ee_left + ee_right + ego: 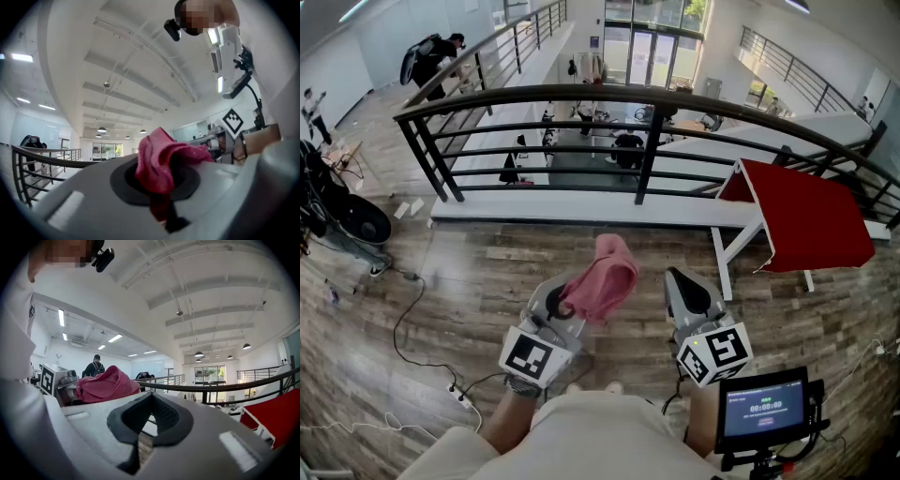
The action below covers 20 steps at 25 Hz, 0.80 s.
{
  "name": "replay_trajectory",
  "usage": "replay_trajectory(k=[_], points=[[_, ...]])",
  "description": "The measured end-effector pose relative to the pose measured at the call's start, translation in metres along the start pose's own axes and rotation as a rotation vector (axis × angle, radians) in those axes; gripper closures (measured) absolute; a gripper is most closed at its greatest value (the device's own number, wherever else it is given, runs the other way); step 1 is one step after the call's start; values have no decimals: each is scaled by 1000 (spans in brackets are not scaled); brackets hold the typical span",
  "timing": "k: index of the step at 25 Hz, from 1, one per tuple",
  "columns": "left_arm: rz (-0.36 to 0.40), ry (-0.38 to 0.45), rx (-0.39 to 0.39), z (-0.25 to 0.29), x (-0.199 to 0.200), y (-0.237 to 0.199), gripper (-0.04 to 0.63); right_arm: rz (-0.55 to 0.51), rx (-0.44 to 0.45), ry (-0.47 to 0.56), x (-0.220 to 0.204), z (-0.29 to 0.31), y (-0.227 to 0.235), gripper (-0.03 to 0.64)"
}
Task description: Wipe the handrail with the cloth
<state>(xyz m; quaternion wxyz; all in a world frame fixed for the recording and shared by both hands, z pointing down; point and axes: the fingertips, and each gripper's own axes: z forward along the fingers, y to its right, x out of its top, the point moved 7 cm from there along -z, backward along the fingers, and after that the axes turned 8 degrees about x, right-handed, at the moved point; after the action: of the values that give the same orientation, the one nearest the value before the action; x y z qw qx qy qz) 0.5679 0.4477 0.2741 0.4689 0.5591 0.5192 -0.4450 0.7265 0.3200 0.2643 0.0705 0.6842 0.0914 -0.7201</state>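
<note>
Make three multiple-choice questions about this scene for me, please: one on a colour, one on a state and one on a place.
1. The cloth is:
A. pink
B. blue
C. green

2. The right gripper is:
A. wide open
B. shut and empty
C. shut on the cloth

3. The cloth is held:
A. in the right gripper
B. by both grippers
C. in the left gripper only

Answers:
1 A: its folds look pink in every view.
2 B: its fingers meet at the tips with nothing between them.
3 C: the left gripper's fingers pinch it, and the right gripper stands apart.
</note>
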Motion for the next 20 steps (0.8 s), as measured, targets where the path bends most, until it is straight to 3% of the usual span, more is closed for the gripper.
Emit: replay_trajectory(k=[20], points=[[2, -18, 6, 15, -2, 9, 557, 125, 18, 0, -13, 3, 23, 615]])
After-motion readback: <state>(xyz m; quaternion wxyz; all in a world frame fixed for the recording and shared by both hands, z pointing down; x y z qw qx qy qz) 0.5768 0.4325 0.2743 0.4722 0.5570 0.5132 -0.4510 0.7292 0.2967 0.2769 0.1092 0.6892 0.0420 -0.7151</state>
